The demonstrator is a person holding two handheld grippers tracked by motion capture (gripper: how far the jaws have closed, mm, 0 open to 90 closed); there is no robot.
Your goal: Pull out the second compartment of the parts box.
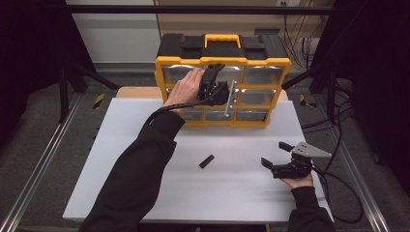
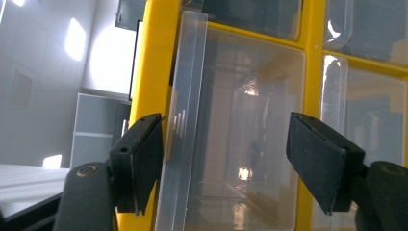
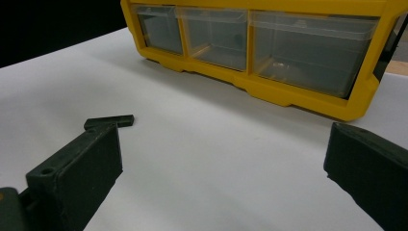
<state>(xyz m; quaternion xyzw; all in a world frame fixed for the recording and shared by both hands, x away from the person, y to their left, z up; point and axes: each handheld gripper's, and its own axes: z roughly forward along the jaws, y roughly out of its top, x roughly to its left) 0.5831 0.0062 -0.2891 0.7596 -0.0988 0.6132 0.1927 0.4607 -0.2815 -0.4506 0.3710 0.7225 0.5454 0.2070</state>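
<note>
White worktop (image 1: 145, 145) carried a yellow organiser (image 1: 223, 92) standing upright at its far edge, black top and yellow handle uppermost, clear drawers facing the person. The left arm in a black sleeve (image 1: 140, 169) reached forward to the organiser's face. The left claw (image 1: 212, 79) was at the middle drawers; in the left gripper view its jaws stood apart and released, spanning the front of one clear drawer (image 2: 240, 134), with the left jaw just beside that drawer's raised clear lip and gripping nothing. The right claw (image 1: 276, 154) rested near the worktop's right front, well apart from the organiser, jaws spread wide and empty; the right gripper view showed bare worktop between them. A small black block (image 1: 207, 161) lay flat on the worktop between the two arms, near the right claw's left jaw in the right gripper view (image 3: 109, 121).
</note>
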